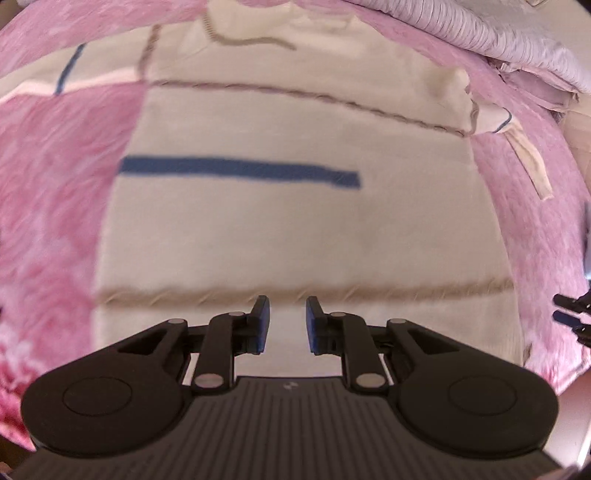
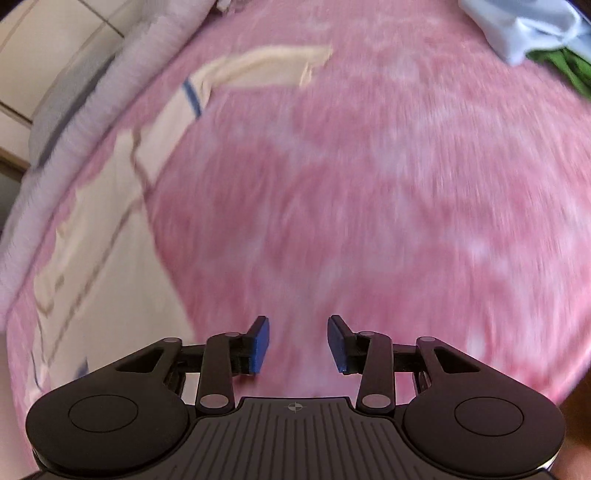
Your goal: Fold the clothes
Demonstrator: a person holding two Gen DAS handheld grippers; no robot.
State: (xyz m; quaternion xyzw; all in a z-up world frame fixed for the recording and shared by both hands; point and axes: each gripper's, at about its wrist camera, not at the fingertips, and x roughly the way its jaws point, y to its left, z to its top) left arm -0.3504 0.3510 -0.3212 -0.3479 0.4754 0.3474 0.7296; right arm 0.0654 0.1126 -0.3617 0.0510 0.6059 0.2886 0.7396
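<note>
A cream sweater (image 1: pixel 295 221) with a blue stripe and brown lines lies flat on a pink blanket (image 1: pixel 55 184). My left gripper (image 1: pixel 287 325) is open and empty, just above the sweater's near hem. In the right wrist view the sweater (image 2: pixel 122 229) lies along the left, with one sleeve (image 2: pixel 266 62) stretched out to the right. My right gripper (image 2: pixel 298 343) is open and empty over the pink blanket (image 2: pixel 369 184), to the right of the sweater. Its tips also show at the right edge of the left wrist view (image 1: pixel 569 310).
A lilac ribbed quilt (image 1: pixel 480 33) is bunched at the far right of the bed. A pale blue garment (image 2: pixel 528 26) and a green one (image 2: pixel 565 66) lie at the far right in the right wrist view. A tiled wall (image 2: pixel 55 48) stands beyond the bed's left edge.
</note>
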